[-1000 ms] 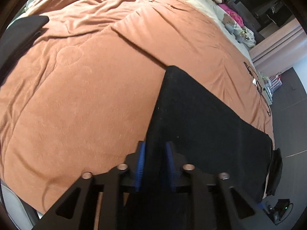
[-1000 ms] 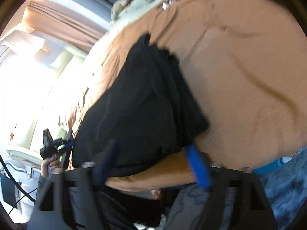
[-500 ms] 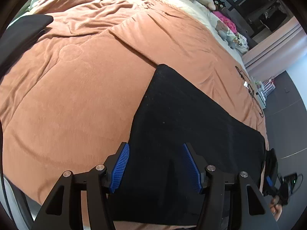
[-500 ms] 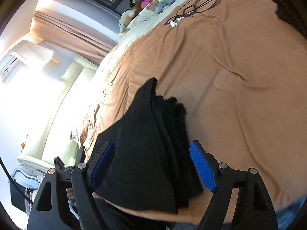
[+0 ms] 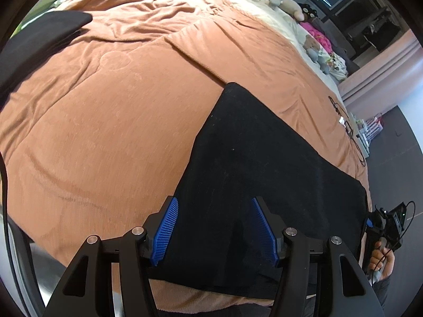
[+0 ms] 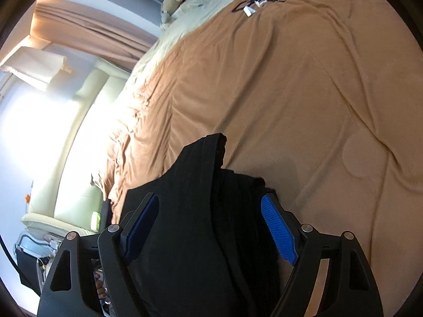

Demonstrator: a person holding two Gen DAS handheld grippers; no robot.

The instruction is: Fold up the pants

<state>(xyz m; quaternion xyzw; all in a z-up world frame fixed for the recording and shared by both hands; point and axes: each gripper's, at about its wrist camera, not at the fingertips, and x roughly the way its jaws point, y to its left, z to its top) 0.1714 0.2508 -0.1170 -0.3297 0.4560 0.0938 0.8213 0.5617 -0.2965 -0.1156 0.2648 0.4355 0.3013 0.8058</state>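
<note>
We judge the pants (image 5: 264, 179), lying flat at the bed's (image 5: 105, 121) near edge, soft, light and floppy, so with the left hand-held gripper (image 5: 214, 227), just opened, and the right (image 6: 211, 229) both spread, pinching nothing, we take the 12 o'clock corner.

The black pants (image 5: 264, 179) lay folded flat on the orange blanket (image 5: 111, 111), near its front edge. The left gripper (image 5: 215, 228) hung over the near part of the pants. Its jaws had just been opening, and the blue pads (image 5: 166, 227) stood apart without pressing the cloth. At the far right, a hand (image 5: 380, 261) held the right gripper (image 5: 375, 224). Soft toys (image 5: 288, 4) lay at the far side.
</note>
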